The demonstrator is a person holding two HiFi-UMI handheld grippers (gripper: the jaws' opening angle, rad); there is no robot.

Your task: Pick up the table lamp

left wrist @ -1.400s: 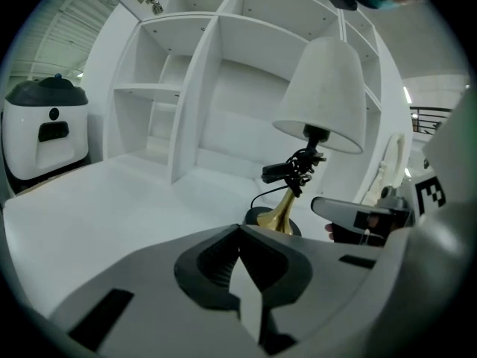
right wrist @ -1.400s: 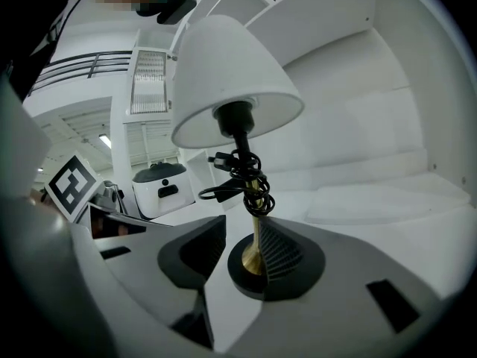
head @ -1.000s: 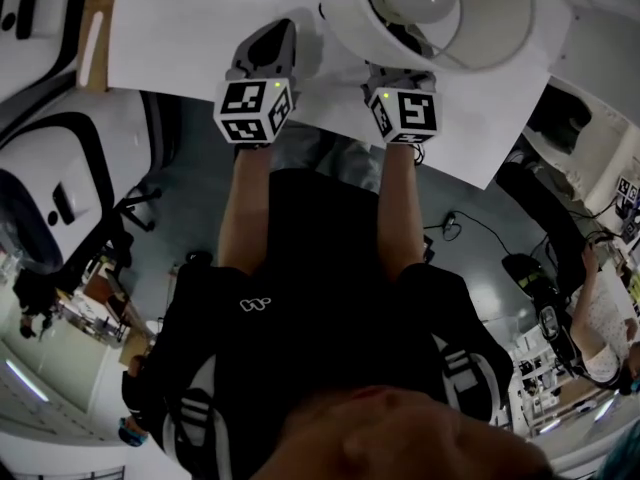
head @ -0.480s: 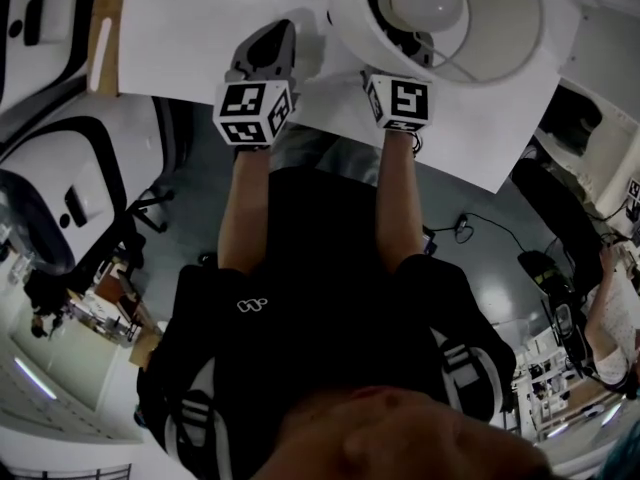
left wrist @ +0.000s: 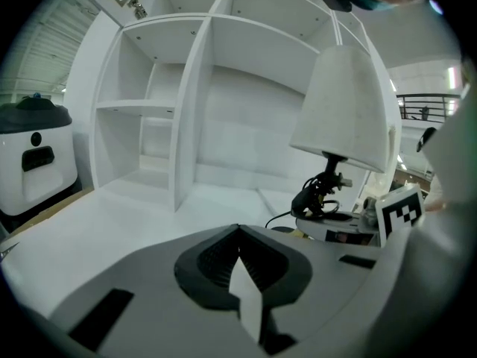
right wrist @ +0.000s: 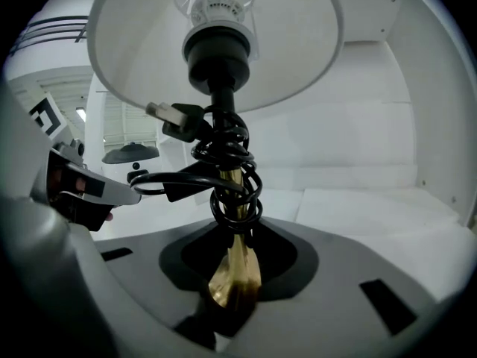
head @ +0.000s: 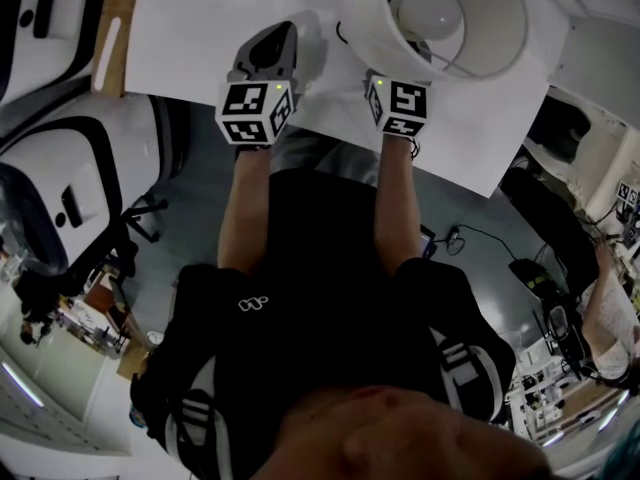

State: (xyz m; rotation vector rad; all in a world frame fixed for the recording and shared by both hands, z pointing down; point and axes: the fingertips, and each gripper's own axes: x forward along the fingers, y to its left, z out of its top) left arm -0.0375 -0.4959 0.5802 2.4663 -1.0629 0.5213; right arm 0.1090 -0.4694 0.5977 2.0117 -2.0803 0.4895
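Note:
The table lamp has a white shade (head: pixel 460 23) and a brass stem (right wrist: pixel 237 267) with a black cord (right wrist: pixel 227 166) wound round it. It stands on the white table (head: pixel 200 28). My right gripper (right wrist: pixel 235 297) reaches under the shade (right wrist: pixel 141 43); its jaws are closing and press on the stem low down. In the head view its tips (head: pixel 385 73) are hidden under the shade's rim. My left gripper (head: pixel 272 43) hovers to the left of the lamp, apart from it. Its jaws (left wrist: pixel 246 304) stand together with nothing between them. The lamp (left wrist: pixel 344 107) shows at the right of the left gripper view.
A white shelf unit (left wrist: pixel 186 110) with open compartments stands at the back of the table. A white machine with black trim (left wrist: pixel 33 155) stands off the table's left side. The table's near edge (head: pixel 330 133) runs just behind both grippers.
In the head view the lamp shade has shifted to the right and up. The right gripper's cube has edged toward the lamp. The left gripper has hardly moved.

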